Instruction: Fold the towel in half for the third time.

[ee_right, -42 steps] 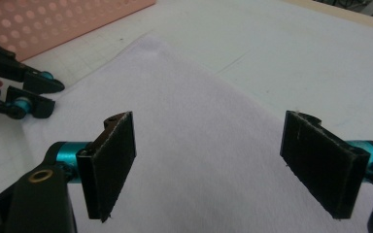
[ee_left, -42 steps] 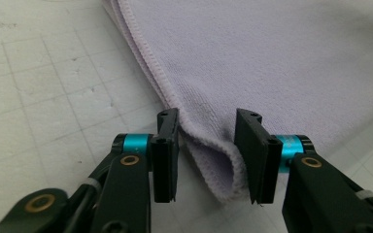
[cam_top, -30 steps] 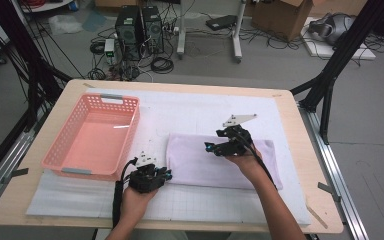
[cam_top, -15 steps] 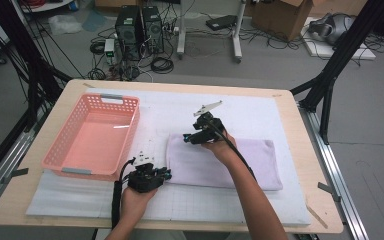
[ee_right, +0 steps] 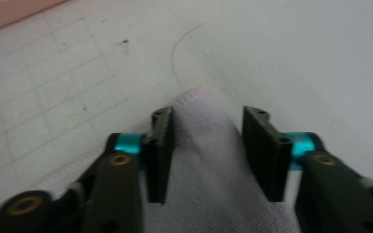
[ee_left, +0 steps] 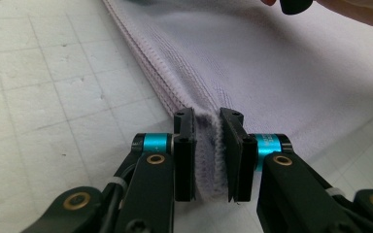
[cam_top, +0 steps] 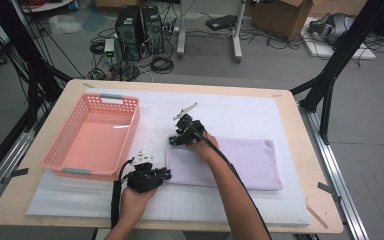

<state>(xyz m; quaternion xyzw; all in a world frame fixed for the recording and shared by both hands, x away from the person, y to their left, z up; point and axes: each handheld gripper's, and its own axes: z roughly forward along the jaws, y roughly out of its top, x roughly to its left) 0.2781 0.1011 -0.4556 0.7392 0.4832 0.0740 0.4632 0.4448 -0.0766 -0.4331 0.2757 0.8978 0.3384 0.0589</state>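
left gripper [ee_left: 208,145] has the lavender towel's [cam_top: 240,162] near-left corner pinched; right gripper [ee_right: 208,145] closing on the far-left corner, not clamped yet; grab all layers before lifting

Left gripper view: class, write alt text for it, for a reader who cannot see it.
The left gripper has its two black jaws closed on the stitched edge of a folded lilac towel, the cloth bunched between the pads. The towel lies on a white gridded mat.

My right gripper [cam_top: 176,140] moved from frame centre-right to towel's [cam_top: 245,165] upper-left corner | its jaws have been closing around that corner
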